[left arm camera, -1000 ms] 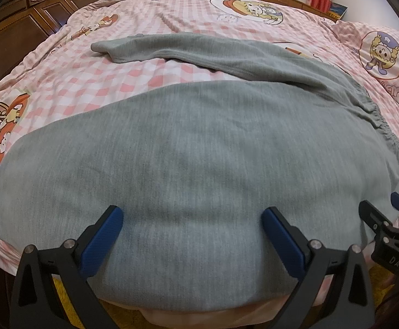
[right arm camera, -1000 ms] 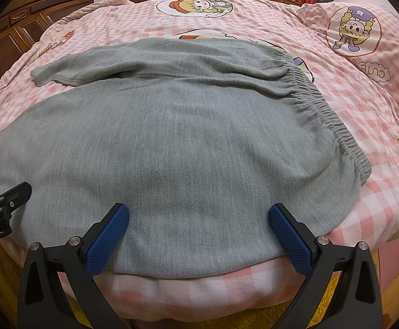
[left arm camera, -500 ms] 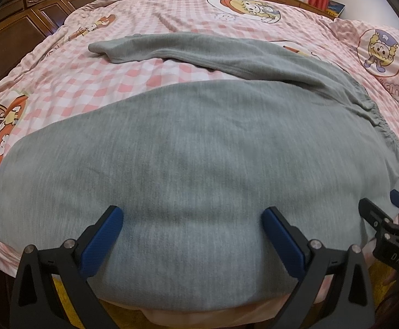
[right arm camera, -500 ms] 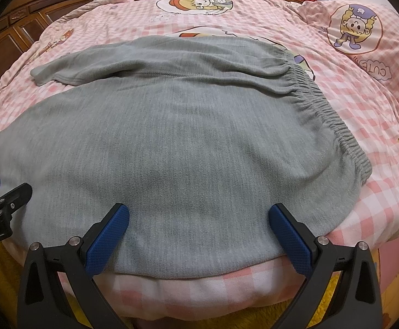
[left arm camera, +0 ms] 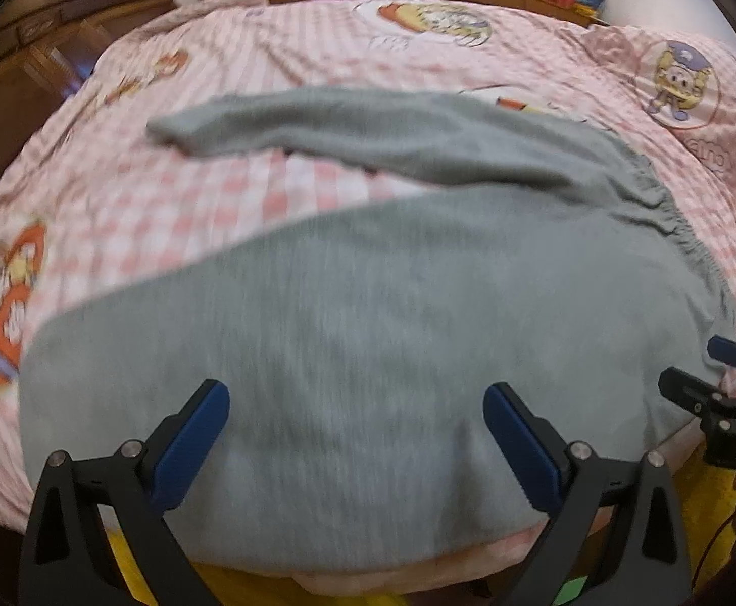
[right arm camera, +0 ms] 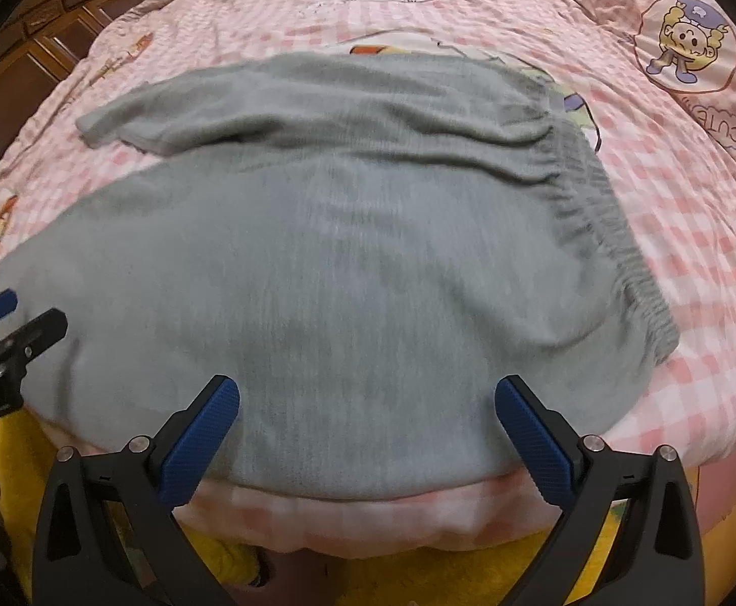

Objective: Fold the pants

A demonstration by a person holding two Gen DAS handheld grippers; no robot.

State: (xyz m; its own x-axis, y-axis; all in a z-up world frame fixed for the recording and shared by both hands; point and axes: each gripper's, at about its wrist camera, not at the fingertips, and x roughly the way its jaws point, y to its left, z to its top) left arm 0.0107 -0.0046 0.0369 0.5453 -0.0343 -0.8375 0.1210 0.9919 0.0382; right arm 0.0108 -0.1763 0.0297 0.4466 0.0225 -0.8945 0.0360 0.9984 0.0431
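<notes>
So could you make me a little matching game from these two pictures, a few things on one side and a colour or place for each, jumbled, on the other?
Things:
1. pants
2. bedspread
3. left gripper
4. waistband

Descriptions:
A. pink and white checks with cartoon figures
B. gathered elastic edge on the right side of the garment
C. plain grey, spread flat with its two legs apart
D. black frame, blue fingertips spread wide, holding nothing

Pairs: 1-C, 2-A, 3-D, 4-B
</notes>
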